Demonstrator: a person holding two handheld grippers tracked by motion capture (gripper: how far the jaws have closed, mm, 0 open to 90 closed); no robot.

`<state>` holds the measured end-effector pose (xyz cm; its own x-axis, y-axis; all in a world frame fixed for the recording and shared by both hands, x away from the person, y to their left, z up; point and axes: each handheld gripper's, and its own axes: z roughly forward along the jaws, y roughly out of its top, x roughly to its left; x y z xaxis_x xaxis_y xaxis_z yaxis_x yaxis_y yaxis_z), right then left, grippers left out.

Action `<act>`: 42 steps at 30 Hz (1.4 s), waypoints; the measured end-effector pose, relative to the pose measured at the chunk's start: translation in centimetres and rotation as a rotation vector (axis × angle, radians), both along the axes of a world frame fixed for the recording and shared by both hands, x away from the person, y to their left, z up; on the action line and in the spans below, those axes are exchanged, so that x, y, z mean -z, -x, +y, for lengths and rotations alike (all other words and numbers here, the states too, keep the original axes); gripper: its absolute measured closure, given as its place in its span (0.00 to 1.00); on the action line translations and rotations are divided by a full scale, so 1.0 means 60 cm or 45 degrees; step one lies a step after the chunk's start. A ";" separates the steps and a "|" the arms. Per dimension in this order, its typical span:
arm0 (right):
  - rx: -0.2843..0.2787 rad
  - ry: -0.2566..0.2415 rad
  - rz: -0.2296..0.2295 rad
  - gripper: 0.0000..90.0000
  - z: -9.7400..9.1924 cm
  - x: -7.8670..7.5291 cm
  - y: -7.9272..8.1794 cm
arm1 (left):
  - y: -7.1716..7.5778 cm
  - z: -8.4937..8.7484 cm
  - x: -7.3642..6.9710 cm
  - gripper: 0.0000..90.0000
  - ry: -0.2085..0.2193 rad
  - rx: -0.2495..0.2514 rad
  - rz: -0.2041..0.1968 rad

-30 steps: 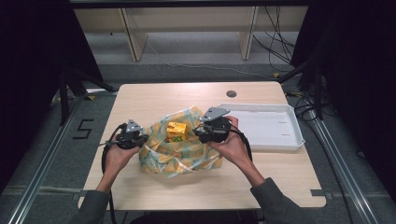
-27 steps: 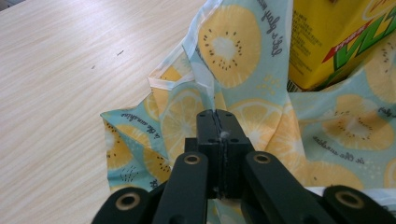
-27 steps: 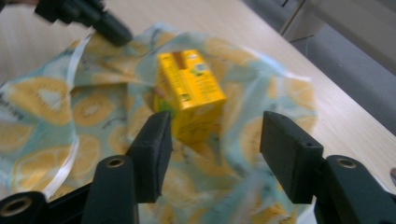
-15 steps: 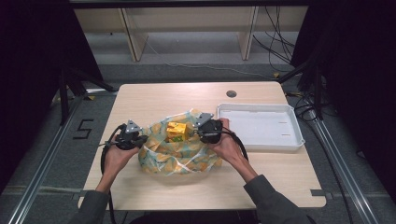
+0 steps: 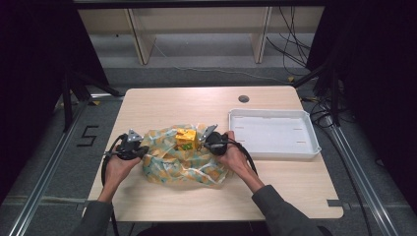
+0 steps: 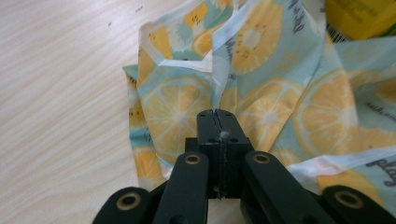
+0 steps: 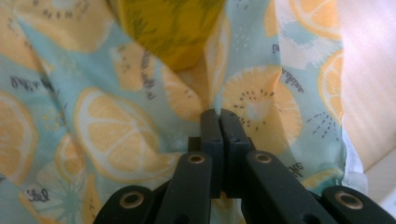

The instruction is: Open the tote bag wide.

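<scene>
Left gripper [image 5: 132, 146] at cloth's left edge, jaws clamped on fold of cloth [image 5: 182, 164]; pinch plain in left gripper view [image 6: 218, 122]. Cloth, lemon print, lies crumpled at table [image 5: 196, 103] front centre, between both hands. Yellow box [image 5: 187, 138] sits on cloth's far side, just beside right gripper [image 5: 212, 141]. Right gripper jaws just closed, now pinching cloth fold below box [image 7: 168, 28]. White tray [image 5: 273, 132] at right, near right hand, apart from cloth.
</scene>
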<state>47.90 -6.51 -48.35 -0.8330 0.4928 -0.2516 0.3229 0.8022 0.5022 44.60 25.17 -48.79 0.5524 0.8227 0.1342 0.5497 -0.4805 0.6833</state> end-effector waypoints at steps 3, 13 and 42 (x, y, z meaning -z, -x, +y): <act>0.003 0.000 0.024 1.00 0.003 0.007 0.003 | 0.002 0.001 0.001 0.99 -0.014 -0.002 0.020; 0.066 -0.059 0.074 0.87 0.000 0.016 0.002 | 0.006 0.001 0.016 0.85 -0.019 -0.034 0.037; 0.069 -0.187 0.071 0.95 -0.064 -0.025 0.036 | 0.149 -0.077 0.018 0.96 0.095 0.365 0.124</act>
<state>45.72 -10.34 -46.84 -0.8147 0.5657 -0.1275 0.3949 0.7022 0.5924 35.69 20.56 -49.87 0.7705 0.6372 0.0147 0.4635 -0.5760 0.6734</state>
